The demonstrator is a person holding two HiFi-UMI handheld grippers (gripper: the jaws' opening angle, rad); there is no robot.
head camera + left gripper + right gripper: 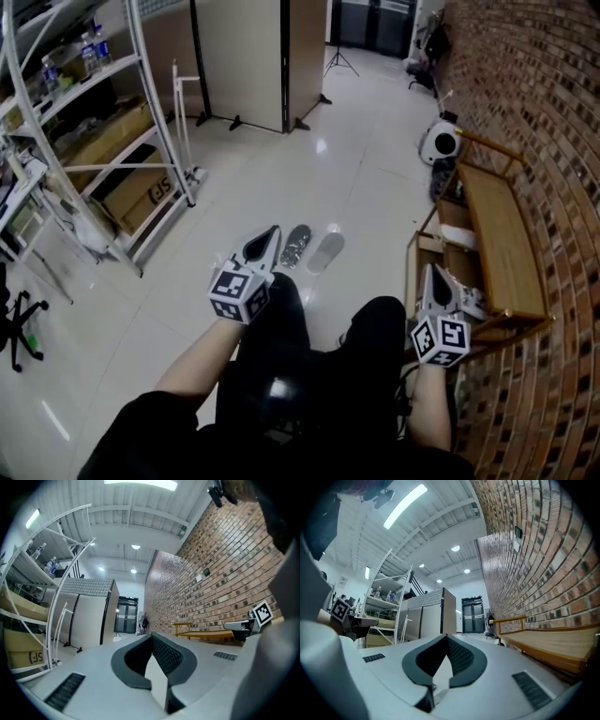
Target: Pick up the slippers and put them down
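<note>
Two slippers lie side by side on the glossy floor ahead of the seated person's knees: a dark speckled slipper and a plain grey slipper. My left gripper hovers just left of the dark one, jaws together with nothing between them. In the left gripper view the left gripper points level down the room. My right gripper is held out at the right beside the wooden bench. Its jaws meet at the tip, empty. Neither gripper view shows the slippers. The right gripper also points level along the brick wall.
A wooden bench with a lower shelf stands against the brick wall at right, pale shoes under it. A white metal rack with cardboard boxes stands at left. A partition panel and a white round device are farther off.
</note>
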